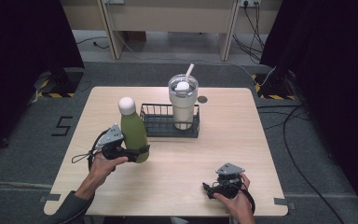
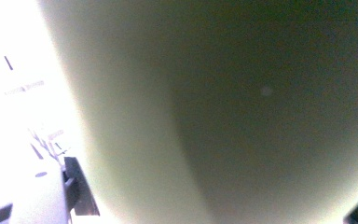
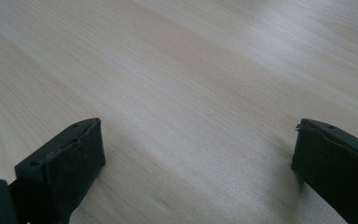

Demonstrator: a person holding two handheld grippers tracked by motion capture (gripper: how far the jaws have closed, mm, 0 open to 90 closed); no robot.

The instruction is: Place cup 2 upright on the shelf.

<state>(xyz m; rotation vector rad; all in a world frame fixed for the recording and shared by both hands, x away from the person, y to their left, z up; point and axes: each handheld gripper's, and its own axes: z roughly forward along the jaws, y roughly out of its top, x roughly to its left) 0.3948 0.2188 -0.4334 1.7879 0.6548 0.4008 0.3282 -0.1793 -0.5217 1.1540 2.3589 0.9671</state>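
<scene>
A green bottle (image 1: 133,131) with a white cap stands near the table's left middle, its top leaning slightly left. My left gripper (image 1: 139,153) is shut on the bottle's lower body, reaching in from the left. In the left gripper view the bottle's green wall (image 2: 223,116) is pressed close to the camera. My right gripper (image 1: 209,189) rests low near the table's front right, pointing left. Its jaws are wide apart over bare wood (image 3: 198,144), with nothing between the pads (image 3: 74,161).
A black wire basket (image 1: 156,126) sits just right of the bottle at mid-table. Inside its right half stands a cream tumbler (image 1: 182,105) with a clear lid and a straw. A small dark round spot (image 1: 202,99) marks the light wooden table (image 1: 228,140) behind it.
</scene>
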